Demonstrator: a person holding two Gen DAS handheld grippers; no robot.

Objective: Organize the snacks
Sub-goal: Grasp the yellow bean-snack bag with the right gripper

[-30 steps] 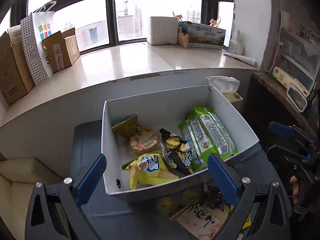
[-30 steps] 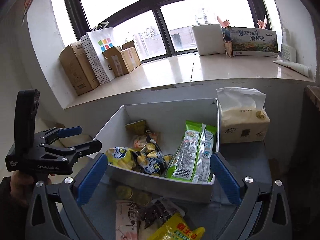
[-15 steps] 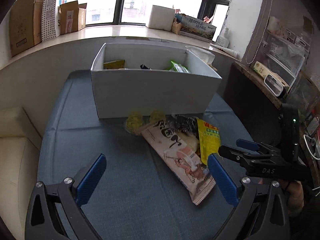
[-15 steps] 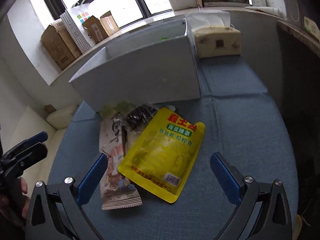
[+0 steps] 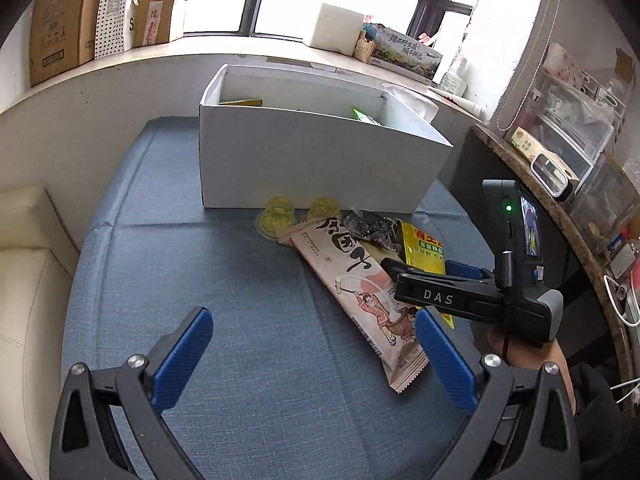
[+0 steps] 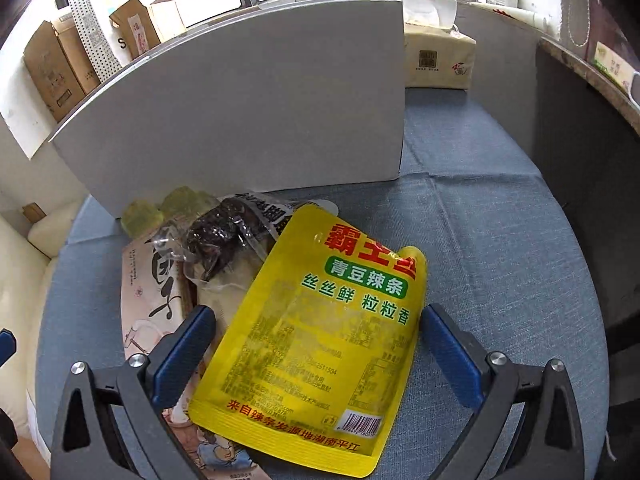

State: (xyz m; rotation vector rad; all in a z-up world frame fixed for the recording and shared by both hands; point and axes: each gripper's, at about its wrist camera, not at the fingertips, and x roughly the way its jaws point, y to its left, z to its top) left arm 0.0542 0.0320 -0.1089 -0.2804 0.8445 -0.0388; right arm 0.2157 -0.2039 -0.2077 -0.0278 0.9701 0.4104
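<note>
A white box [image 5: 312,156] with snacks inside stands on the blue cloth. In front of it lie a long pink packet [image 5: 356,284], a yellow pouch [image 6: 320,332], a clear bag of dark snacks [image 6: 218,236] and two jelly cups [image 5: 278,214]. My right gripper [image 6: 316,344] is open, low over the pile, its fingers either side of the yellow pouch. It also shows in the left wrist view [image 5: 416,268] over the pouch [image 5: 424,248]. My left gripper [image 5: 312,352] is open and empty above the cloth, left of the pink packet's near end.
A tissue pack [image 6: 438,60] sits right of the box [image 6: 256,108]. A dark counter [image 5: 552,216] with clutter runs along the right. Cardboard boxes [image 5: 60,20] and a bag stand on the window sill. A cream cushion [image 5: 28,280] lies at left.
Both grippers pulled back from over the box and dropped toward the cloth. The right gripper moved in low over the yellow pouch.
</note>
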